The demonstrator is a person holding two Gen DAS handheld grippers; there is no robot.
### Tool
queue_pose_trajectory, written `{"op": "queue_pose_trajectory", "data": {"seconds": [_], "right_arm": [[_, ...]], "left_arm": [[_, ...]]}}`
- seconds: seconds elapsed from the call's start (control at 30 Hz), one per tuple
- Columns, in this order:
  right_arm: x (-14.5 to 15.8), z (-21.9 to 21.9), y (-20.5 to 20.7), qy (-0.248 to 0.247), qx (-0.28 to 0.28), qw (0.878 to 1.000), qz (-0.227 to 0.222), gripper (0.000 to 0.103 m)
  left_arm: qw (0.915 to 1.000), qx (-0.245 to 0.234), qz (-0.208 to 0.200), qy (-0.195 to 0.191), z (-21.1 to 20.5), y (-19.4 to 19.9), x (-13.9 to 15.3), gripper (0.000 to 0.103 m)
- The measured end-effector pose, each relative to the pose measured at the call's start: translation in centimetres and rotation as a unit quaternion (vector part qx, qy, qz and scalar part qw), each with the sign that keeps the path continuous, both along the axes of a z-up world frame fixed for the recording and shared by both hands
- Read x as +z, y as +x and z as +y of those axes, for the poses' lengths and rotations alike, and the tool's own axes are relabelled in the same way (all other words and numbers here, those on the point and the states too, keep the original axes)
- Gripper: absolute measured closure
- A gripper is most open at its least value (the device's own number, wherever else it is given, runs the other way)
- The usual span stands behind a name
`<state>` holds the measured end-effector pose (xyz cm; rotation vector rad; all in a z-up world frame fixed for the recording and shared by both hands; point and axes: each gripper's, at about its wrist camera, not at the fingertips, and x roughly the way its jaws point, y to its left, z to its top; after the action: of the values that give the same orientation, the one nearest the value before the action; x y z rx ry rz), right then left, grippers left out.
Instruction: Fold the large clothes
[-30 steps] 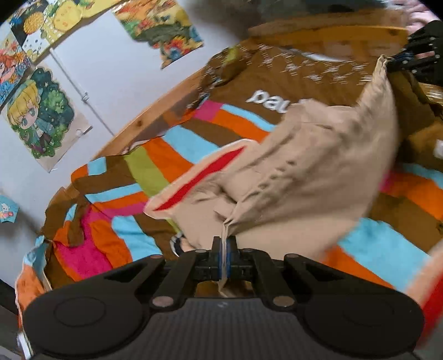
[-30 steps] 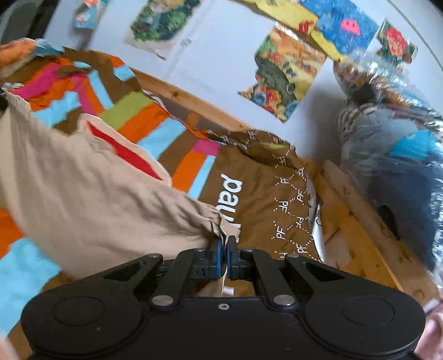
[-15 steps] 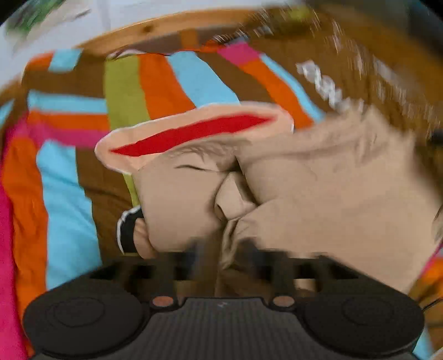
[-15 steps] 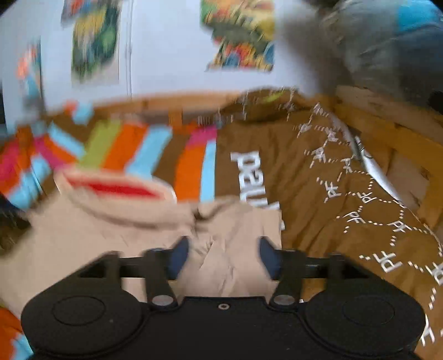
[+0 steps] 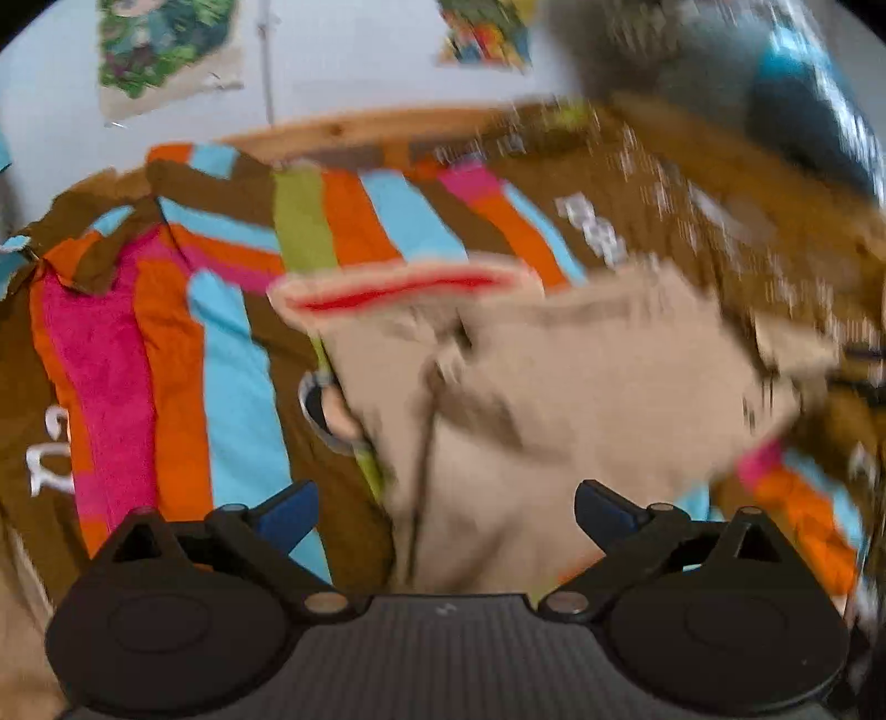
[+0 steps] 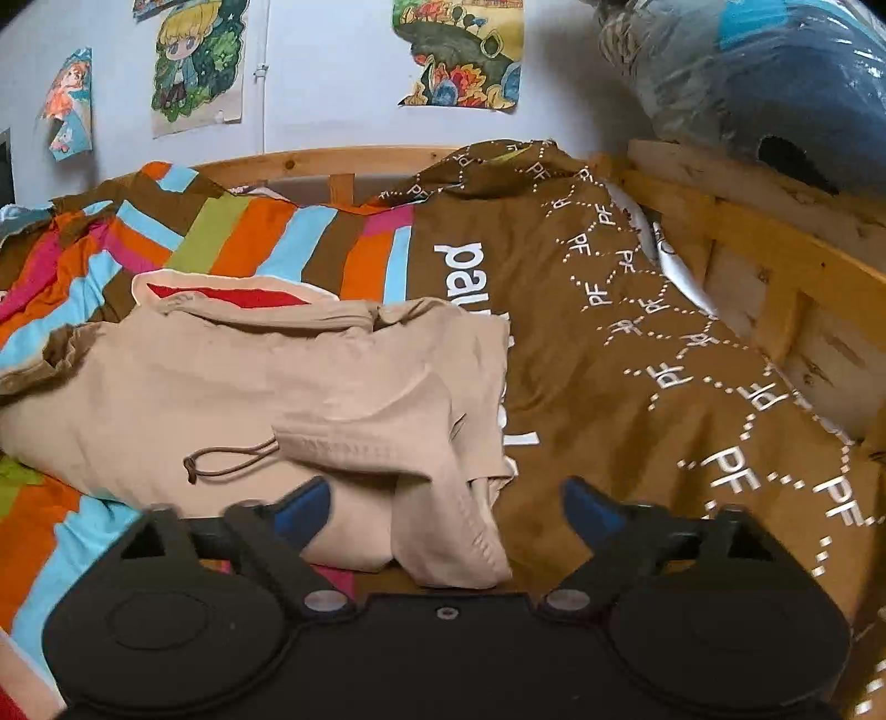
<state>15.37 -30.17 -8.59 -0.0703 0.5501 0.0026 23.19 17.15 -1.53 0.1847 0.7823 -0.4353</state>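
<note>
"PF" repeated on brown cover [image 6: 609, 354] (white letters)

- Left wrist view looks forward and down from low above the bed, close over the beige garment [image 5: 554, 399]; it is motion-blurred.
- Right wrist view sits equally low and near, facing the wall with posters [image 6: 459, 50], sharp.
- Both share the garment, the striped cover [image 6: 243, 232], the wooden frame [image 5: 343, 124] and the wall.

Wooden-framed bed [image 6: 775, 266] carries a multicolour striped brown duvet cover [image 6: 310, 243]. Crumpled beige drawstring garment [image 6: 310, 387] lies on the duvet, overlapping its white "paul" lettering [image 6: 462, 266], red-lined edge toward the headboard.
</note>
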Motion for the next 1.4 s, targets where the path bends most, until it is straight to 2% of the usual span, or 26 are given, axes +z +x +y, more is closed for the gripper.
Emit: {"op": "queue_pose_trajectory", "data": {"seconds": [0.07,0.17,0.23,0.27,0.3,0.33,0.37,0.4,0.47,0.57,0.63,0.67,0.7,0.77,0.83,0.9,0.93,1.0,1.03,1.13,1.2,1.27,1.3,1.33,1.37,1.4], "right_arm": [[-0.6,-0.3,0.6,0.022,-0.008,1.0,-0.005,0.045],[-1.0,-0.8,0.9,0.048,-0.017,0.998,-0.023,0.068],[-1.2,-1.2,1.3,0.061,-0.02,0.998,-0.026,0.077],[-1.2,-1.3,1.6,0.062,-0.02,0.997,-0.029,0.08],[-1.1,-1.4,1.7,0.067,-0.019,0.997,-0.034,0.081],[-1.1,-1.5,1.8,0.079,-0.02,0.996,-0.039,0.082],[-1.0,-1.8,1.9,0.098,-0.024,0.994,-0.046,0.084],[-1.0,-2.2,2.0,0.121,-0.027,0.991,-0.051,0.085],[-0.8,-3.1,2.3,0.168,-0.037,0.983,-0.058,0.096],[0.0,-5.0,2.6,0.228,-0.069,0.967,-0.085,0.099],[0.1,-6.7,3.3,0.264,-0.105,0.954,-0.096,0.1],[-0.1,-7.6,3.8,0.276,-0.125,0.948,-0.098,0.1],[-0.5,-8.3,4.4,0.282,-0.141,0.945,-0.094,0.1],[-1.4,-9.2,5.4,0.287,-0.16,0.941,-0.077,0.1],[-2.3,-9.5,6.1,0.287,-0.173,0.941,-0.051,0.1],[-2.7,-9.3,6.3,0.265,-0.185,0.946,-0.033,0.091],[-2.5,-9.2,6.2,0.254,-0.186,0.949,-0.034,0.081],[-2.0,-9.2,5.7,0.258,-0.179,0.949,-0.033,0.073],[-2.1,-9.2,5.0,0.266,-0.177,0.947,-0.034,0.065],[-2.0,-8.9,3.2,0.275,-0.179,0.945,-0.011,0.048],[-1.9,-8.7,2.3,0.267,-0.181,0.946,0.012,0.048],[-2.1,-8.6,1.8,0.265,-0.181,0.947,0.031,0.048],[-2.3,-8.5,1.7,0.262,-0.182,0.947,0.04,0.049],[-2.6,-8.4,1.7,0.259,-0.181,0.947,0.051,0.051],[-3.0,-8.2,1.9,0.254,-0.176,0.949,0.063,0.051],[-3.5,-8.1,2.2,0.249,-0.173,0.95,0.073,0.053]], "left_arm": [[0.9995,-0.005,0.012,0.03,-1.3,-0.6,-1.0,0.008],[0.9976,-0.006,0.021,0.065,-2.7,-0.7,-2.6,0.018],[0.9961,-0.001,0.034,0.081,-3.2,-0.3,-3.5,0.032],[0.9957,0.005,0.038,0.085,-3.2,-0.1,-4.0,0.051],[0.9952,0.017,0.045,0.085,-3.0,0.2,-4.4,0.063],[0.9955,0.028,0.05,0.075,-2.6,0.5,-4.5,0.078],[0.9964,0.039,0.052,0.054,-1.9,0.7,-4.4,0.087],[0.9967,0.058,0.05,0.027,-0.8,0.9,-4.1,0.09],[0.9941,0.094,0.048,-0.027,1.1,1.1,-3.6,0.099],[0.9736,0.179,0.049,-0.133,5.3,2.1,-3.0,0.101],[0.9491,0.223,0.077,-0.209,7.9,3.1,-3.5,0.101],[0.9421,0.238,0.087,-0.22,8.5,3.7,-3.9,0.102],[0.9399,0.251,0.095,-0.211,8.7,4.3,-4.4,0.102],[0.9407,0.252,0.12,-0.192,8.6,5.1,-5.5,0.101],[0.9368,0.258,0.15,-0.182,8.6,5.6,-6.5,0.099],[0.9366,0.262,0.153,-0.175,8.5,5.5,-6.6,0.095],[0.9385,0.263,0.148,-0.167,8.4,5.3,-6.5,0.092],[0.9431,0.257,0.142,-0.156,8.0,4.9,-6.3,0.067],[0.9457,0.247,0.141,-0.157,7.9,4.9,-6.3,0.054],[0.9554,0.218,0.143,-0.138,6.9,4.2,-6.1,0.048],[0.9595,0.197,0.155,-0.13,6.3,3.8,-6.1,0.043],[0.9605,0.183,0.167,-0.127,5.9,3.6,-6.2,0.044],[0.961,0.177,0.172,-0.125,5.6,3.5,-6.3,0.048],[0.9609,0.172,0.178,-0.124,5.5,3.4,-6.4,0.057],[0.961,0.171,0.182,-0.12,5.4,3.4,-6.6,0.077],[0.9616,0.176,0.18,-0.109,5.3,3.3,-6.7,0.091]]}}
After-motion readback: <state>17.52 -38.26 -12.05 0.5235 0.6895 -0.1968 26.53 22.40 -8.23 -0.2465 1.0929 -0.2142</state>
